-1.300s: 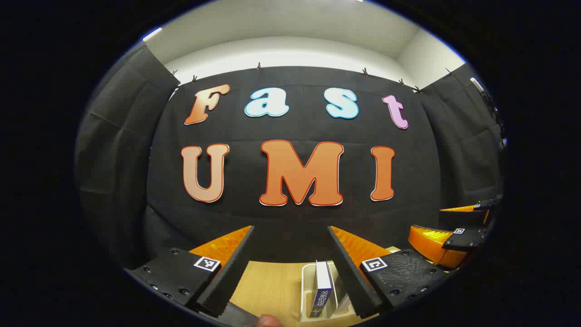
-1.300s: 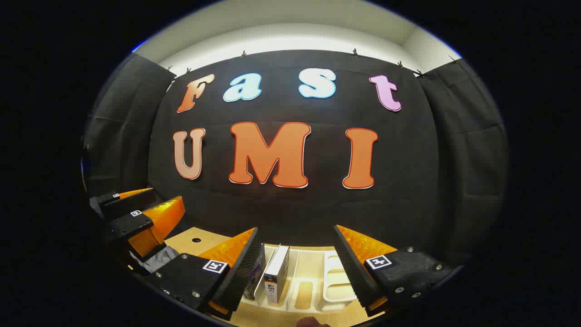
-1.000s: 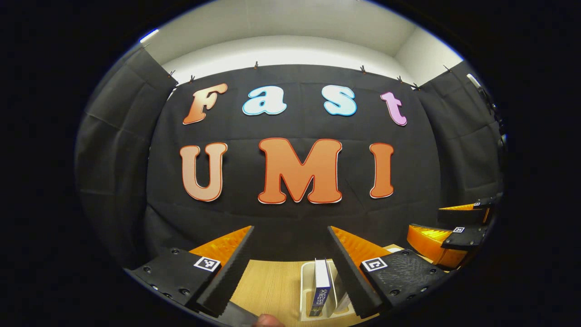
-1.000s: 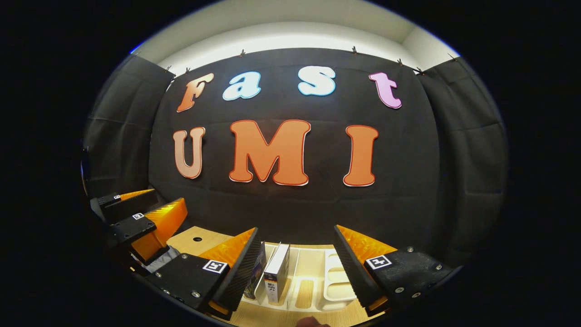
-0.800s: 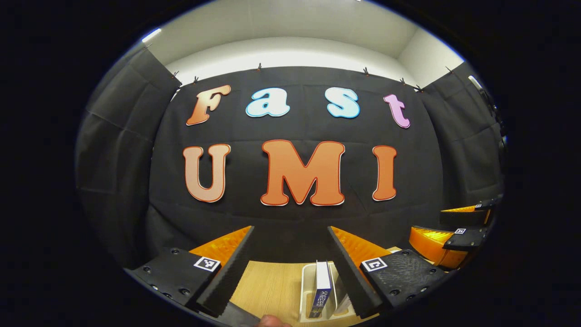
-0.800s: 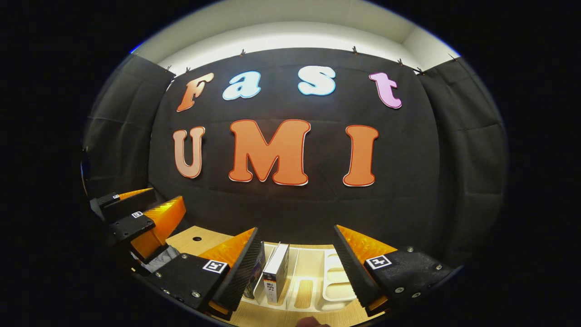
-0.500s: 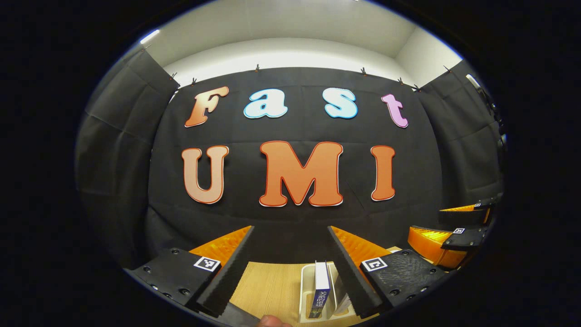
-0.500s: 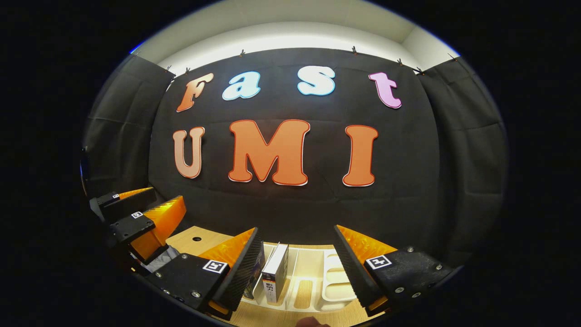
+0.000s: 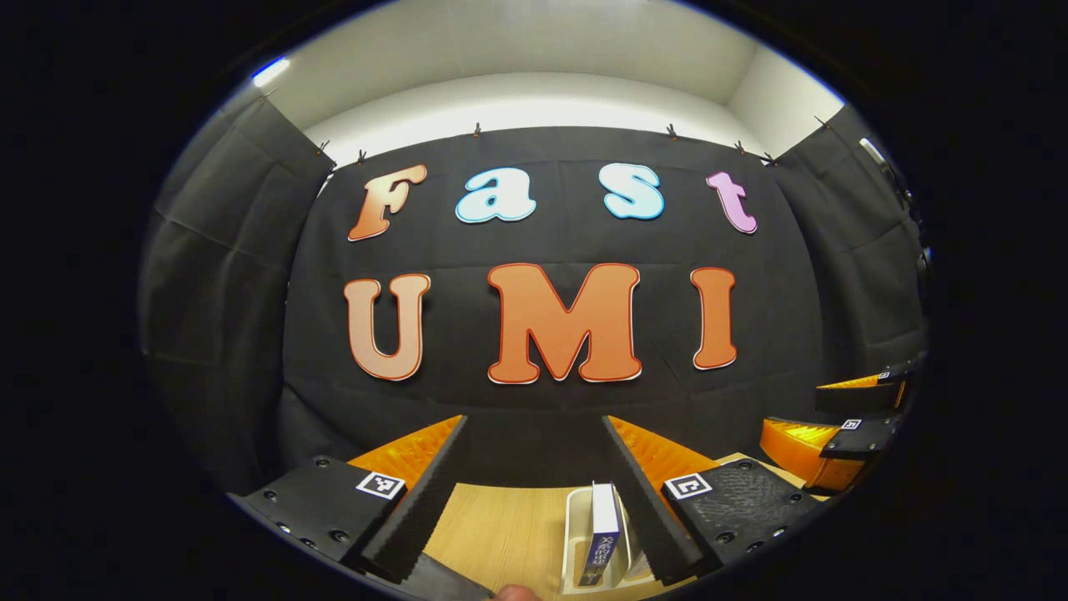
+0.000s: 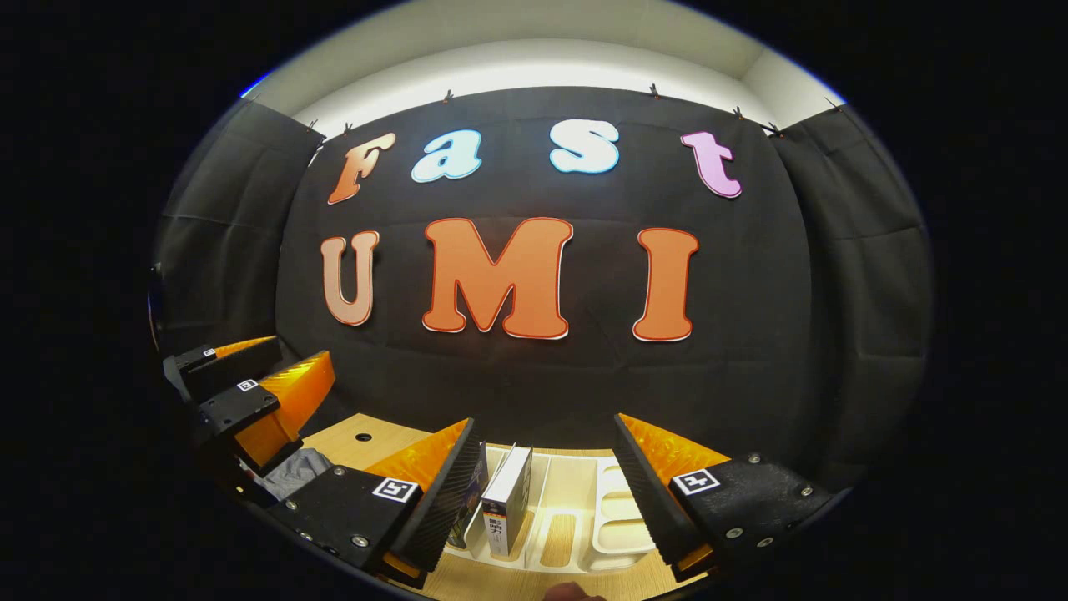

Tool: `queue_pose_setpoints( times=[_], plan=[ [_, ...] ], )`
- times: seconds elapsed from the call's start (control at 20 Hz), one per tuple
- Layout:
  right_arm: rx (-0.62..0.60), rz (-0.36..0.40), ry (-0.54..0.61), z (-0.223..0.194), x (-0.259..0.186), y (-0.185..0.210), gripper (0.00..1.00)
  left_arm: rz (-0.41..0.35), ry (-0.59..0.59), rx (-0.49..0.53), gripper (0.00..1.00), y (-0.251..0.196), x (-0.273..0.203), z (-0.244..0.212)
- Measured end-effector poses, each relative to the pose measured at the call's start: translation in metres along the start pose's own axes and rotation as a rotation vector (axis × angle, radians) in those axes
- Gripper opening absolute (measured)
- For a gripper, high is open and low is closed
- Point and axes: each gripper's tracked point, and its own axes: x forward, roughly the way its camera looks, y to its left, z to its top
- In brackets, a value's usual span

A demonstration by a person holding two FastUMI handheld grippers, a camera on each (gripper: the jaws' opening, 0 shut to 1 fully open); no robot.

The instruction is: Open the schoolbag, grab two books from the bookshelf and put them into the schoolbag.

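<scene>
Below my left gripper (image 9: 534,434), whose 2 fingers stand spread wide with nothing between them, I see the wooden table (image 9: 501,526) and the near end of the white bookshelf (image 9: 576,517). 1 book (image 9: 602,534) with a blue spine stands upright in it, just inside my right-hand finger (image 9: 642,492), which cuts off whatever sits past it. A bit of a fingertip (image 9: 513,593) pokes in at the bottom edge, too little to say more. Off to that gripper's far right I see the right gripper (image 9: 834,426), partly cut by the edge of view. From the right gripper view more of the rack opens up: the bookshelf (image 10: 613,534) with its slotted dividers lies under my right gripper (image 10: 542,446), which is likewise spread apart and holds nothing. A white-edged book (image 10: 505,501) leans upright in a slot beside the left-hand finger (image 10: 446,492), and a darker book (image 10: 476,484) is half hidden behind that finger. To that gripper's far left the left gripper (image 10: 275,380) hangs over a grey crumpled shape (image 10: 296,472); I take it for the schoolbag but cannot tell whether it is open. Black cloth walls (image 10: 859,334) close off the booth under a pale ceiling (image 9: 534,50).
</scene>
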Motion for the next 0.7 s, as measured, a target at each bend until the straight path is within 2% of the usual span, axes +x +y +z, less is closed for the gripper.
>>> queue_pose_setpoints(
  times=[0.35,0.7],
  plan=[
    [-0.014,-0.006,0.006,-0.006,0.006,-0.011,0.95,0.045,0.099,0.143,1.0,0.02,-0.003,-0.045],
    [-0.036,-0.006,0.005,-0.009,0.016,-0.026,0.95,0.065,0.256,0.328,0.97,0.048,-0.024,-0.124]
  ],
)
